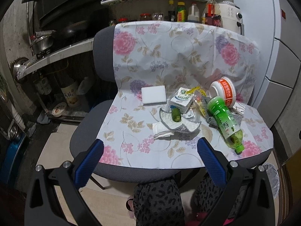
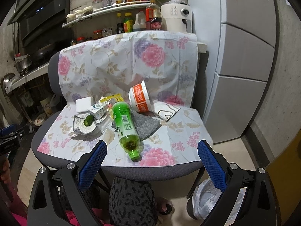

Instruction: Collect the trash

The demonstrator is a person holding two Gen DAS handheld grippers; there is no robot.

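We've got both grippers hovering at the near edge of the chair (image 1: 84,131), left gripper (image 1: 150,150) and right gripper (image 2: 152,150) each spread wide with nothing in them. The trash sits on the floral cloth (image 1: 169,47): green bottle (image 2: 125,124) lying on its side on a grey rag (image 2: 146,124), orange-and-white cup (image 2: 140,98) tipped behind it, small carton (image 1: 180,101) and white sponge (image 1: 153,95) further left. Bagged bin (image 2: 205,199) on the floor, near right.

Bin bag (image 2: 206,197): your right gripper's finger covered part of it
Grey cloth (image 2: 144,126): the green bottle (image 2: 125,123) hid its left side
Bottle label: too blurred for you to read
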